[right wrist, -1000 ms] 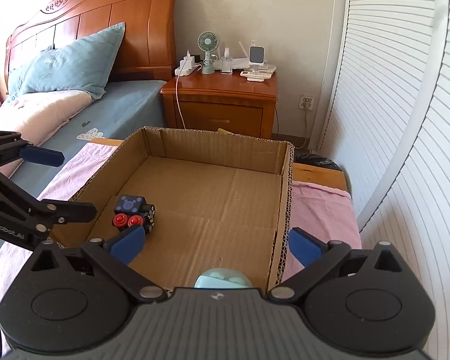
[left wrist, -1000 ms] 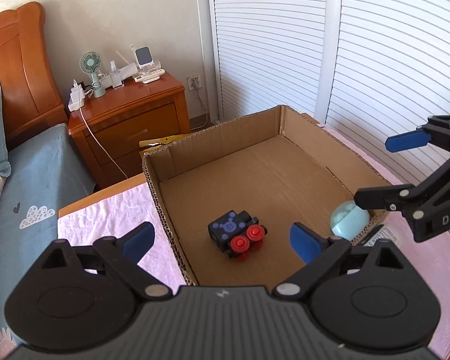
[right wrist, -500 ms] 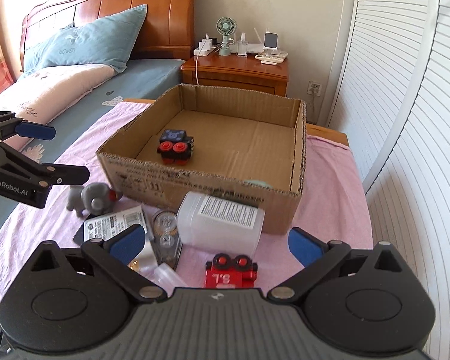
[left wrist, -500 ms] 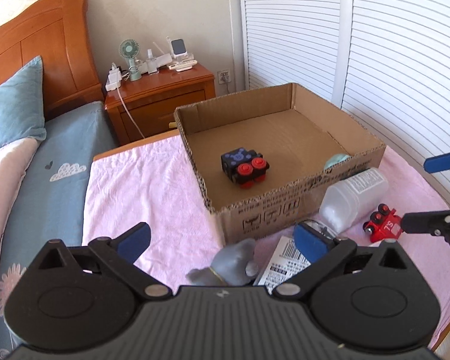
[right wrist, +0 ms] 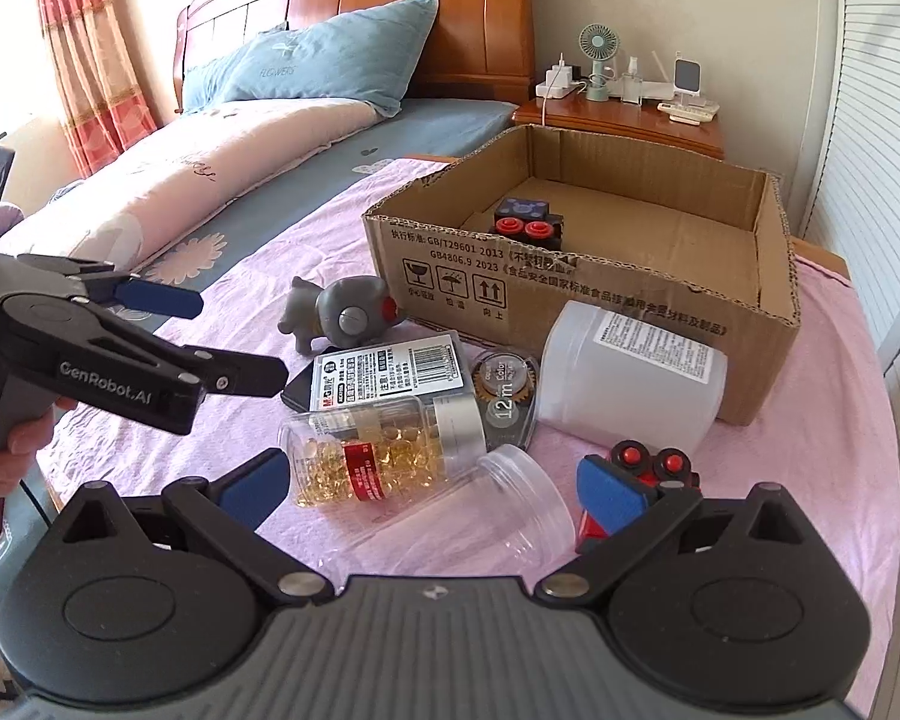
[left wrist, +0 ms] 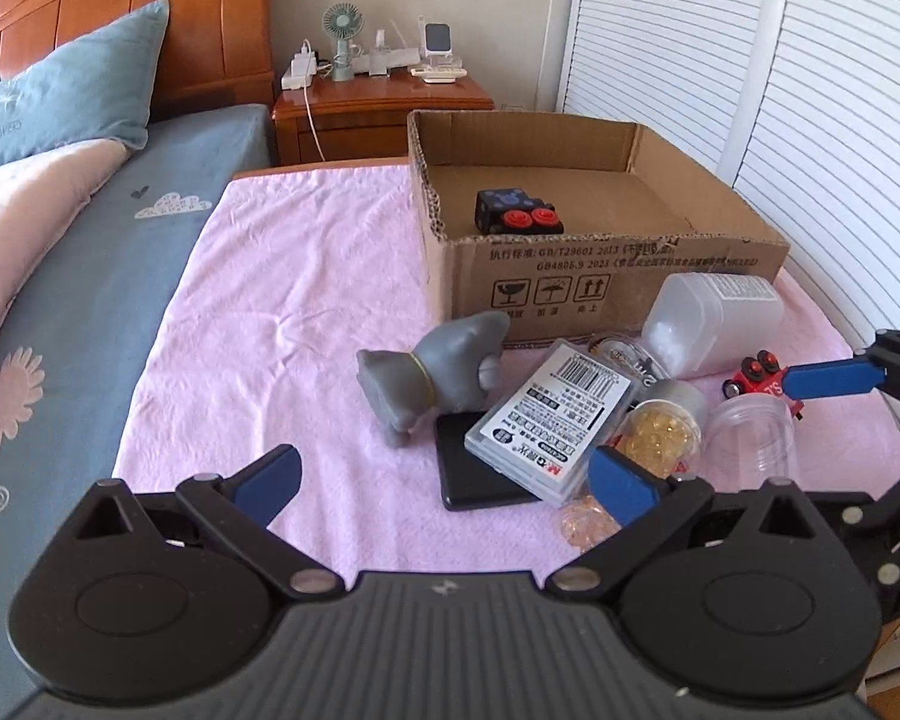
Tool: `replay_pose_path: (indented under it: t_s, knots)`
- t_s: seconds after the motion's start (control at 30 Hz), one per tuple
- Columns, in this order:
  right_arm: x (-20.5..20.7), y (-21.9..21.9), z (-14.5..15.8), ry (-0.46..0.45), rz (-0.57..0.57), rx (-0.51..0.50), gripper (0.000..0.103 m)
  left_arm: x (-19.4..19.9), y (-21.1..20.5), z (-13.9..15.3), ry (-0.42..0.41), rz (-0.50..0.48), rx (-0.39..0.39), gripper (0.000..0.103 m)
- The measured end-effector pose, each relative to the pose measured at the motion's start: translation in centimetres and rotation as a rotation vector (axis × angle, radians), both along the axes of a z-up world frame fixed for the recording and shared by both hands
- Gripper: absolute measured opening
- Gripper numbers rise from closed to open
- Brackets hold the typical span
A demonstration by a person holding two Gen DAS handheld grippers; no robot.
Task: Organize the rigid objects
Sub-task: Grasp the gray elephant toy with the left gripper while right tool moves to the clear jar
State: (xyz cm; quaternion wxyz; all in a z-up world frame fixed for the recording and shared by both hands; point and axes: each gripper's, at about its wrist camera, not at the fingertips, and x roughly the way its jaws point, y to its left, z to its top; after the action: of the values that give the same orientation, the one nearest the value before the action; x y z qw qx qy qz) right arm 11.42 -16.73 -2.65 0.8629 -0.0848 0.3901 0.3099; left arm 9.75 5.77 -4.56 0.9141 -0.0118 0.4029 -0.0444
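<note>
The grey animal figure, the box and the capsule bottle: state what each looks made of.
Grey animal figure: looks like moulded plastic or vinyl with a matte finish, smooth and rounded; which one is unclear.
Box: brown corrugated cardboard, with fluting visible along the cut rim and black printing on its side.
Capsule bottle: clear plastic, probably, as its yellow capsules show through; the cap looks silvery.

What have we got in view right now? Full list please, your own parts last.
cardboard box: one, brown, on the pink cloth.
black toy block: one, red buttons, inside the box.
grey toy animal: one, lying before the box.
white jar: one, on its side against the box.
red toy train: one, nearest the right tongs.
clear jar: one, empty, on its side.
capsule bottle: one, yellow capsules, on its side.
labelled case: one, over a black slab.
left tongs: open, empty.
right tongs: open, empty.
</note>
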Motion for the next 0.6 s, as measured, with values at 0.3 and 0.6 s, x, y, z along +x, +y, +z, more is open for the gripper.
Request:
replay_pose_path:
  t_s: [0.3, 0.6]
  knots:
    - [-0.3, -0.4, -0.9, 0.124, 0.011, -0.023, 0.103, -0.8, 0.6, -0.2, -0.009, -0.007, 0.033, 0.101]
    - [-4.5, 1.3, -2.1, 0.131, -0.053, -0.179, 0.103, -0.2, 0.7, -0.4, -0.006, -0.029, 0.002, 0.101]
